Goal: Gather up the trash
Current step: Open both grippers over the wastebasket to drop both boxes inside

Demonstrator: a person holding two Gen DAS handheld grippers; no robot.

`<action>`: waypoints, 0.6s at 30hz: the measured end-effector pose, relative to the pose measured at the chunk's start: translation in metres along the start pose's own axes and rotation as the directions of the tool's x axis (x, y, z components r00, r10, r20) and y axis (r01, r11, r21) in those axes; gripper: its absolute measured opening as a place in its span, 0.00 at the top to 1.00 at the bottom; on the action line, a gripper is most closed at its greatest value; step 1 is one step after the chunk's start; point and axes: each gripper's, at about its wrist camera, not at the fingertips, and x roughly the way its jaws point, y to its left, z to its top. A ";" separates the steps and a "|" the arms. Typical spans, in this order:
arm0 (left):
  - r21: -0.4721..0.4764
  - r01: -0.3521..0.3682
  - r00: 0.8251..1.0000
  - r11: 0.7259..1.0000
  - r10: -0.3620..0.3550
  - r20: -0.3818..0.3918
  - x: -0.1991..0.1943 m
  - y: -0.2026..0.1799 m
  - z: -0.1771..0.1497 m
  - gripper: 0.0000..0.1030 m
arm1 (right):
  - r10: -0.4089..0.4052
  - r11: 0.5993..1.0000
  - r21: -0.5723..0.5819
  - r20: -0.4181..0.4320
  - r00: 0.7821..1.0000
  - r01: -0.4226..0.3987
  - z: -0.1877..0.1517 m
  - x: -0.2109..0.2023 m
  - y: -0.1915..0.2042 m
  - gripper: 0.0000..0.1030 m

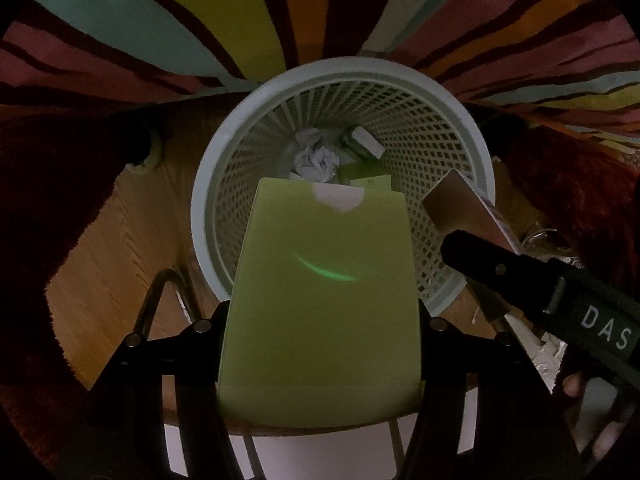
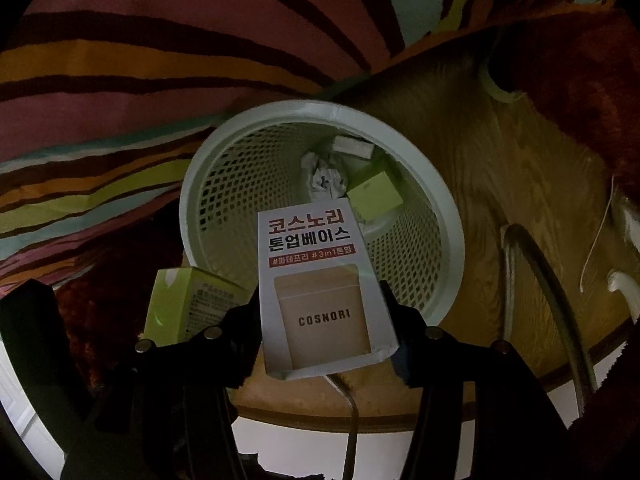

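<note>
The right tongs [image 2: 324,320] are clenched on a white carton [image 2: 320,276] printed in Korean, with "3in1" readable in a red band and "COSNORI" on the tan box pictured below; its lower corner is torn and its far end hangs over the mouth of the bin. The left tongs [image 1: 320,320] grip a plain lime-green box [image 1: 320,300] with a pale half-round notch at its far edge, likewise held above the bin; fine print on its side shows in the right view but is too small to read. "DAS" is lettered on the right tool's body in the left view. Beyond both boxes stands a white lattice bin [image 1: 218,168] on the wooden floor [image 1: 108,248], holding a crumpled paper wad [image 1: 316,158], a smaller green box [image 2: 374,196] and a pale block [image 1: 366,140] that is hard to identify. A striped blanket [image 1: 224,12] lies beyond, dim.
</note>
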 end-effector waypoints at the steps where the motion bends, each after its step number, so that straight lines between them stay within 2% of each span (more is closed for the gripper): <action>1: 0.000 -0.002 1.000 1.000 0.002 -0.007 0.002 0.000 0.000 0.44 | -0.001 1.000 0.002 -0.001 1.000 0.001 0.001 0.001 0.000 0.51; 10: -0.014 0.018 0.998 1.000 -0.018 -0.062 0.017 0.000 0.002 0.43 | -0.022 1.000 0.011 -0.039 0.999 0.023 0.008 0.016 0.001 0.51; 12: -0.029 0.022 0.997 0.999 -0.024 -0.074 0.019 0.003 0.002 0.35 | -0.024 1.000 0.006 -0.047 0.999 0.025 0.008 0.019 0.003 0.51; 13: -0.035 0.013 0.996 0.999 -0.016 -0.083 0.021 0.003 0.003 0.21 | -0.021 1.000 0.003 -0.053 0.998 0.021 0.008 0.020 0.003 0.50; 14: -0.038 0.000 0.996 0.999 -0.004 -0.089 0.023 0.004 0.002 0.17 | -0.012 1.000 -0.002 -0.071 0.997 0.012 0.008 0.024 0.005 0.48; 15: -0.039 -0.007 0.996 0.999 0.004 -0.090 0.024 0.004 0.002 0.17 | -0.013 1.000 -0.006 -0.079 0.997 0.013 0.008 0.025 0.004 0.34; 16: -0.041 -0.008 0.996 0.999 0.005 -0.088 0.023 0.004 0.002 0.16 | -0.016 1.000 -0.011 -0.084 0.996 0.015 0.008 0.026 0.004 0.14; 18: -0.046 -0.006 0.997 0.999 0.002 -0.078 0.022 0.004 0.001 0.13 | -0.020 1.000 -0.017 -0.071 0.997 0.019 0.009 0.025 0.005 0.10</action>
